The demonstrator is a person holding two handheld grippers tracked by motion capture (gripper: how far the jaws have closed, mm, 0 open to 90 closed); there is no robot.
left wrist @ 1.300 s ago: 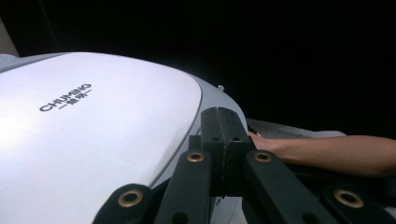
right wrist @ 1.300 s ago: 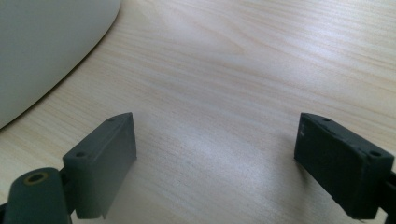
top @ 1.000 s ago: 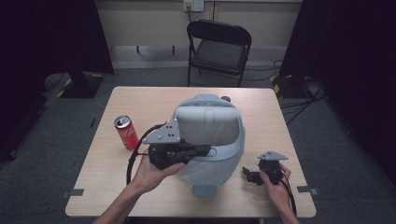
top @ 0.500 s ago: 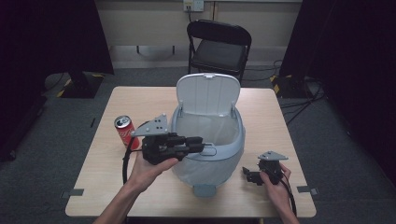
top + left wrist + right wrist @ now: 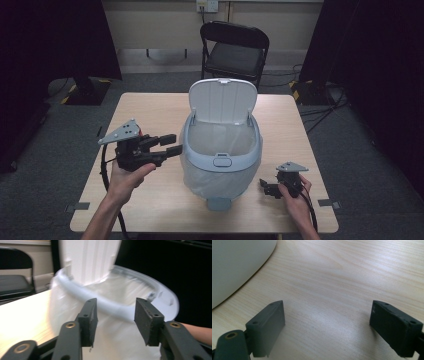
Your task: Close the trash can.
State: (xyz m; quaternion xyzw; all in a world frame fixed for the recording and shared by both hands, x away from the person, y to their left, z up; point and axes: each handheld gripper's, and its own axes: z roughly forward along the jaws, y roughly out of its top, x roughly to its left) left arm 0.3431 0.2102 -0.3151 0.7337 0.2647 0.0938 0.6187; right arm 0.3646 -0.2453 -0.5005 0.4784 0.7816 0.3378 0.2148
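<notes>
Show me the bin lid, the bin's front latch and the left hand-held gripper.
bin lid (image 5: pixel 223 100), high view, middle of raised lid
front latch (image 5: pixel 222 161), high view, on front rim
left hand-held gripper (image 5: pixel 171 144), high view, between its fingertips

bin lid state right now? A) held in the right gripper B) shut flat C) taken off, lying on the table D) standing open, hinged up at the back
D: in the high view the lid stands upright at the back of the bin, whose liner-lined inside shows; the left gripper sits open just beside the rim, nothing between its jaws.
</notes>
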